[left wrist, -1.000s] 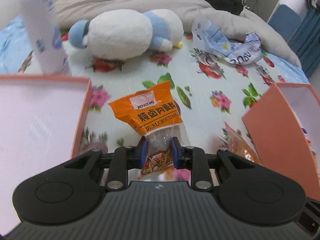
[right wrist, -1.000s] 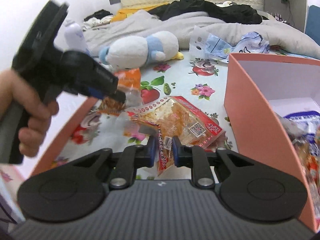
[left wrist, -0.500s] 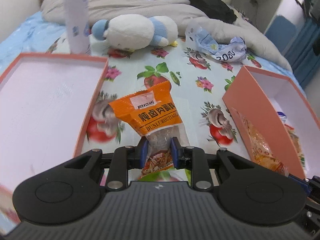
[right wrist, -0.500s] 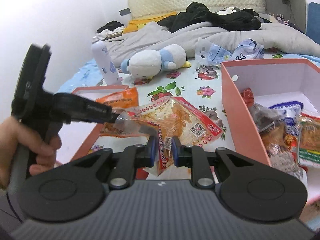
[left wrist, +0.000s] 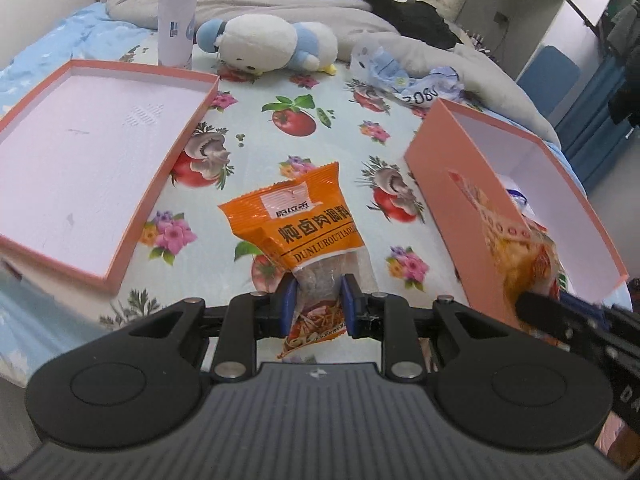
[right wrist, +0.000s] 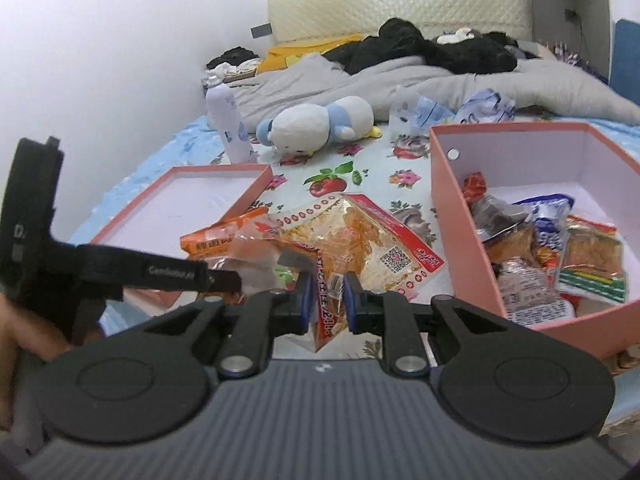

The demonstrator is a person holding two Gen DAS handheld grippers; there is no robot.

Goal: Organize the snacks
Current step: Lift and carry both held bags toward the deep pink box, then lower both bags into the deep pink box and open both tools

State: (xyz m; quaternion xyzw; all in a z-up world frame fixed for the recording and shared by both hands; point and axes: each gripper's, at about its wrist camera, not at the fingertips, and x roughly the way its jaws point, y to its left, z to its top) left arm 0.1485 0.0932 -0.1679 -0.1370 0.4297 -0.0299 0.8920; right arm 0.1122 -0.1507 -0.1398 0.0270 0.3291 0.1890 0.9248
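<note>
My left gripper [left wrist: 316,296] is shut on the clear lower end of an orange seasoning packet [left wrist: 304,224] and holds it above the flowered bedsheet. My right gripper [right wrist: 325,294] is shut on a red-edged clear snack packet [right wrist: 360,240], also held in the air; that packet shows at the right of the left wrist view [left wrist: 516,248]. A deep pink box [right wrist: 448,216] at the right holds several snack packets [right wrist: 532,248]. The left gripper [right wrist: 224,280] and orange packet [right wrist: 216,240] appear left of my right gripper.
A shallow pink box lid [left wrist: 168,168] lies at the left. Behind stand a white bottle [left wrist: 176,12], a blue-and-white plush toy [left wrist: 268,44], a crumpled plastic bag [left wrist: 408,80], a grey quilt and black clothes. A wall runs along the left.
Both grippers have lifted and drawn back with their packets, so more of the bed and both boxes shows. The right gripper has come closer to the deep pink box.
</note>
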